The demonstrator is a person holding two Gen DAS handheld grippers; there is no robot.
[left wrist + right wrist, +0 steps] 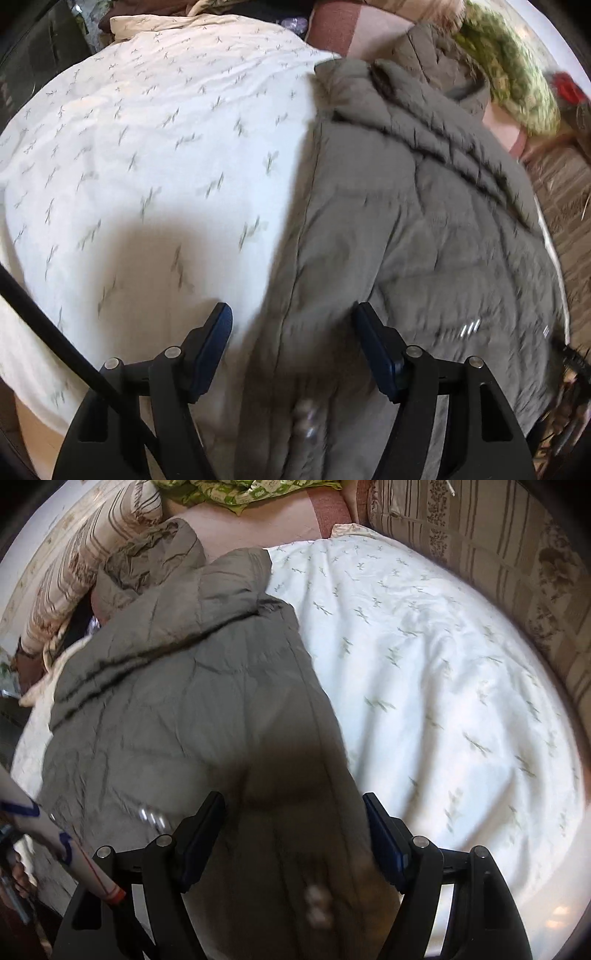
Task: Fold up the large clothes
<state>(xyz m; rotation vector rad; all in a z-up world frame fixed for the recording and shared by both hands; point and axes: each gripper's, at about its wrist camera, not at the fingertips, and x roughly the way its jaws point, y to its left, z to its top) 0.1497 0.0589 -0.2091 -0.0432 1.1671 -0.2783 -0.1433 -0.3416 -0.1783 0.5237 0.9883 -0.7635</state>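
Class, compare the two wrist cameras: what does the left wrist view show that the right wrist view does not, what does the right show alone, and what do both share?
Left wrist only: a red object at the far right edge, and patterned flooring beside the bed.

Right wrist only: a striped floral cushion along the bed's far side, and a white tube with blue marks at lower left.

Both: the grey padded coat lying on the white printed bedspread, a green floral cloth beyond it, and an open tool above the coat.

One grey padded coat, one white patterned bedsheet, one green floral blanket, two grippers
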